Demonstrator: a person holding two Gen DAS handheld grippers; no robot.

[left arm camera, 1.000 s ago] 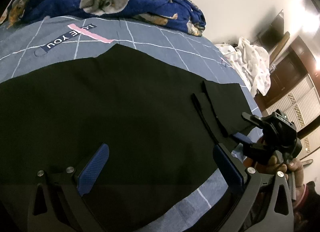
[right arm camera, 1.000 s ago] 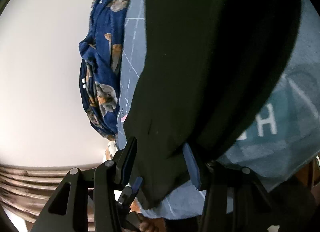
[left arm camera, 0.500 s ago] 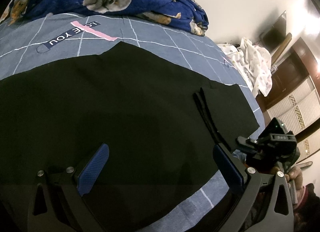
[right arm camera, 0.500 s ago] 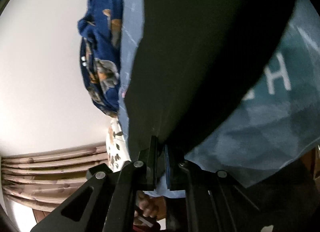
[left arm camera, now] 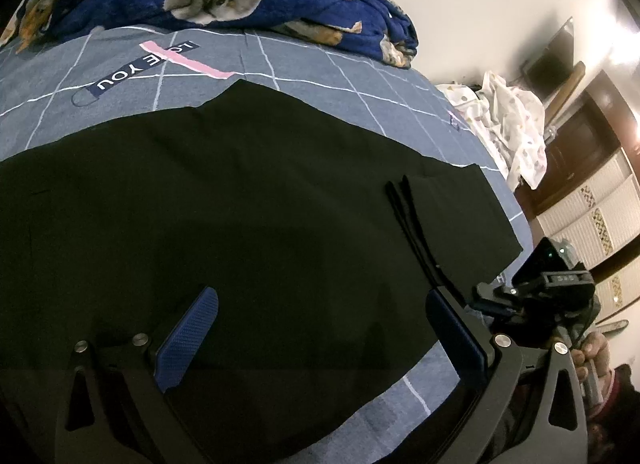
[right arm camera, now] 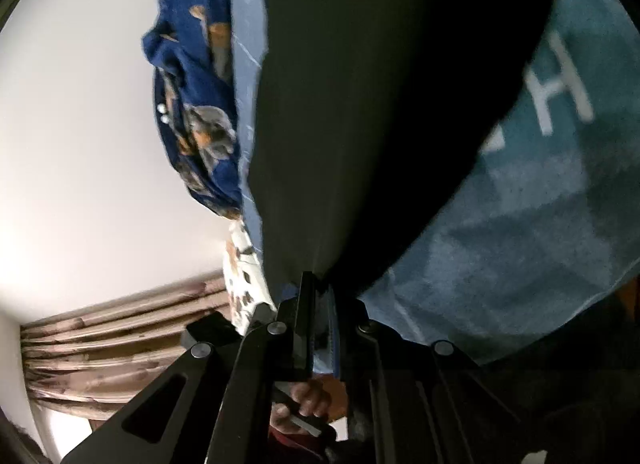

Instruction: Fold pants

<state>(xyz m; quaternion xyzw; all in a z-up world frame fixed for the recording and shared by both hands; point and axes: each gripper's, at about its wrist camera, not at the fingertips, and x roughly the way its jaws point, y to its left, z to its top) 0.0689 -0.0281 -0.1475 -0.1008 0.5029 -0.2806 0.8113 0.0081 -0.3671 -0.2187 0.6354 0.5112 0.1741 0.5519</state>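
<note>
One pair of black, soft cloth pants (left arm camera: 240, 224) is spread flat across the grey-blue checked bedsheet (left arm camera: 304, 64), reaching to its near edge; it is judged light, limp and best taken by hems or corners. The right gripper (right arm camera: 318, 304) is seen pinched on a pants corner at that edge, while the left gripper (left arm camera: 320, 328) is held wide apart above the cloth, gripping nothing. No containers are seen.
</note>
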